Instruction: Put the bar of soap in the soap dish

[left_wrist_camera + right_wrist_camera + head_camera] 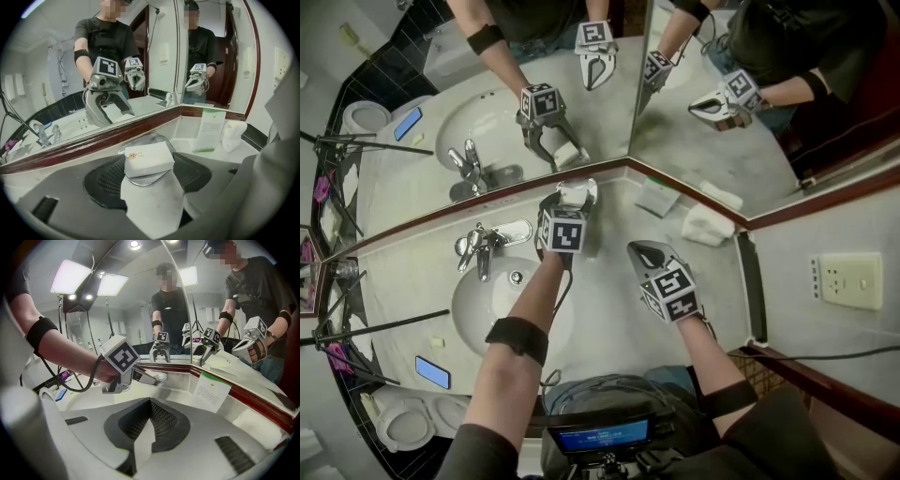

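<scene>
Bar of soap (149, 158) sits on soap dish (146, 180) at worktop (186, 132) back edge, left tongs (150, 160) part-closed, pads on its sides, right tongs (150, 401) shut and empty; placing looks near done, next: let go and back straight out.

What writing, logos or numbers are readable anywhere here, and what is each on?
Nothing here reads clearly.
Soap box: small logo and print at one corner, too blurred.
Green-topped card: lines of print, too small.
Blue screen: text too small.
Marker cubes: black square patterns, no words.
</scene>
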A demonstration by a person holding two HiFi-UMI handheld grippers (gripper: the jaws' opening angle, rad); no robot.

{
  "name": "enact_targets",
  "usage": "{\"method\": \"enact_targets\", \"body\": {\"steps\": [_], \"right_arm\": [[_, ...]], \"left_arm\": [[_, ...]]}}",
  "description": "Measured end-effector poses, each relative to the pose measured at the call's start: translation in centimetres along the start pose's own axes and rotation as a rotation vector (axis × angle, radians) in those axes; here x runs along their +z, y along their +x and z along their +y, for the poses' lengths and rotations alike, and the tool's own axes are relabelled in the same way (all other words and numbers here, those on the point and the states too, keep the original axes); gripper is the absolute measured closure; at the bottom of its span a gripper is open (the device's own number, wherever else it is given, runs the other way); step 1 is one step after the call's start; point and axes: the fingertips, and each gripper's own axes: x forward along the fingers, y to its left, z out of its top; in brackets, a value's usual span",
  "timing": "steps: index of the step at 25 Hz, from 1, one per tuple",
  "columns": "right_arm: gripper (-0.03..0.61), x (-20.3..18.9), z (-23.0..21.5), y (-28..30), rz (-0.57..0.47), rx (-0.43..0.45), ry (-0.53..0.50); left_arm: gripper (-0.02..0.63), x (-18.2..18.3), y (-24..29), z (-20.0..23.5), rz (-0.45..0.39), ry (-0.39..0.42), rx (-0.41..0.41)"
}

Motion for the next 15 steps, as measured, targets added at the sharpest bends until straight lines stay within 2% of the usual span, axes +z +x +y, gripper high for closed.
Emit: {"method": "enact_targets", "body": {"steps": [7,15], "right_arm": [[0.56,0.6,1.0,0.1,-0.017,0.023,-0.015],[0.559,3.8,3.7,-1.3,-0.082,0.072,-0.053]], "left_arm": [[0.293,1.4,-4.2,-1.1,-0.099,0.044,-0.028],[0.293,0.9,-13.2,-2.9,-0.268,0.058,-0.053]]}}
